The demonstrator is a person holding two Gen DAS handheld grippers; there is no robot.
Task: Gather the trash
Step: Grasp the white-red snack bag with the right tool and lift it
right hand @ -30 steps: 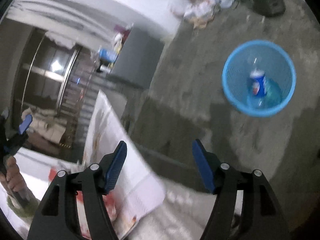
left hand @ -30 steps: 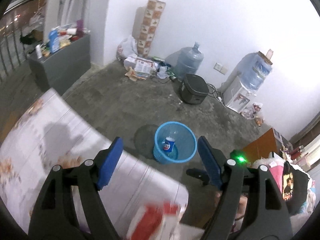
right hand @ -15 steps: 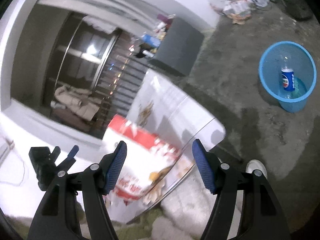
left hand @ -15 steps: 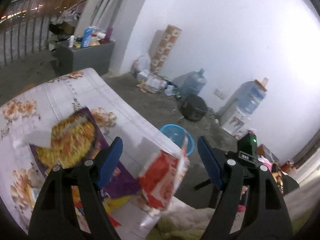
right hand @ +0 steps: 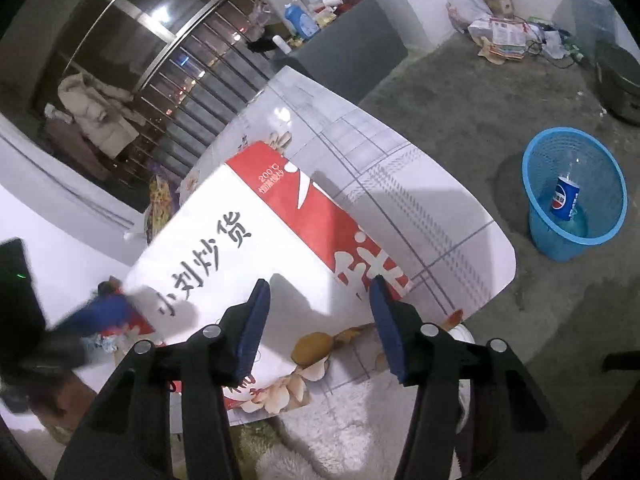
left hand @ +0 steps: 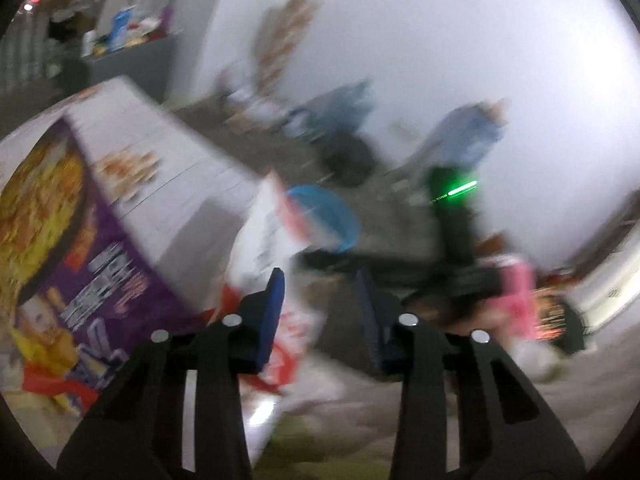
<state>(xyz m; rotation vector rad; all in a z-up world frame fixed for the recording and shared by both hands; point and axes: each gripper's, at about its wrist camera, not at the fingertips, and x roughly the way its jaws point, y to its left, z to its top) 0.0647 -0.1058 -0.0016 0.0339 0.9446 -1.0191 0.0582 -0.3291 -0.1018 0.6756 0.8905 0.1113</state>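
Right wrist view: the right hand-held gripper [right hand: 318,312] hangs over a red-and-white snack bag [right hand: 256,248] on the desk [right hand: 440,216], jaws apart and closing, pads not pressing it. On the floor beyond stands a blue basket [right hand: 576,236] holding a cola bottle [right hand: 565,197]. Only the blurred left wrist view shows the left hand-held gripper [left hand: 320,316], closing around that bag's edge, beside a purple noodle packet [left hand: 72,264].
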